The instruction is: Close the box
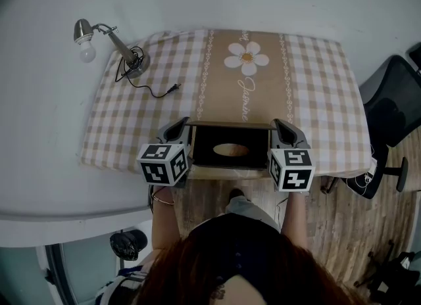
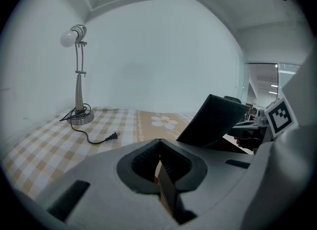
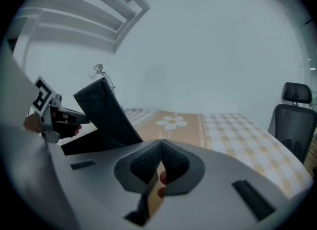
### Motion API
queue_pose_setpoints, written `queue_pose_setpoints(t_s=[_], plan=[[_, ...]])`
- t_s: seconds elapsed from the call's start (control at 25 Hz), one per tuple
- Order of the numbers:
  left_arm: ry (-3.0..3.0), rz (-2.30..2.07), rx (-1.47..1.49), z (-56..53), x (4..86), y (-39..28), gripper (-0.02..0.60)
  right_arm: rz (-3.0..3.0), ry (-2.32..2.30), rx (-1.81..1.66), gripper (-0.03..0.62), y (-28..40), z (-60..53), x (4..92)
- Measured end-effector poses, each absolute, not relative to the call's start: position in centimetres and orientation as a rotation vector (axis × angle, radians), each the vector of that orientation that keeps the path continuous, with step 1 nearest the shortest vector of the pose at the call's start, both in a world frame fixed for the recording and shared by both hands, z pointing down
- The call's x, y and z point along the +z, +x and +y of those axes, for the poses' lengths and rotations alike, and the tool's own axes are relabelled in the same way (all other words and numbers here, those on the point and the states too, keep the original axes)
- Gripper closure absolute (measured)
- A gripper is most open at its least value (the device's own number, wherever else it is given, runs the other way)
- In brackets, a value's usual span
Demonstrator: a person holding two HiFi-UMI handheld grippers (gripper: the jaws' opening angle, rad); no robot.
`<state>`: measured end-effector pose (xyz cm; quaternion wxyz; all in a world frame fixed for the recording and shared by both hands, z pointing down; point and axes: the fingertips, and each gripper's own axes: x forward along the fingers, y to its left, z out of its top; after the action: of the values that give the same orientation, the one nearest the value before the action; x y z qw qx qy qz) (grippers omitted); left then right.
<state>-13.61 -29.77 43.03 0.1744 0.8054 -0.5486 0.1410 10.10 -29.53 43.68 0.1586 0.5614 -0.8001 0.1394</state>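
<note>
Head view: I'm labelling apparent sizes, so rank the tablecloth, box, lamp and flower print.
1. tablecloth
2. box
3. lamp and flower print: too alike to rank; the lamp is longer but thinner.

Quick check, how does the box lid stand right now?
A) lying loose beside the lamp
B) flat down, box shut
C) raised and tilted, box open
C: the lid slants up above the box in both gripper views.

The tablecloth [image 1: 309, 100] is soft, matt woven cloth. That lamp [image 1: 122, 47] gleams, polished metal. The box [image 1: 210, 149] is dark matt card, the floor [image 1: 342, 231] wood-grained
</note>
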Motion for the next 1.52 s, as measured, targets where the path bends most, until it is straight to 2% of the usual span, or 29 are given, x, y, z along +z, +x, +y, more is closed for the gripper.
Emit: queue_pose_setpoints(t_s=[1.52], plan=[[2.308,-1.464,0.402,-26.4,44.1,-12.7,0.552,-2.259,1.627,0.486,0.577,9.3,-26.0,44.4]])
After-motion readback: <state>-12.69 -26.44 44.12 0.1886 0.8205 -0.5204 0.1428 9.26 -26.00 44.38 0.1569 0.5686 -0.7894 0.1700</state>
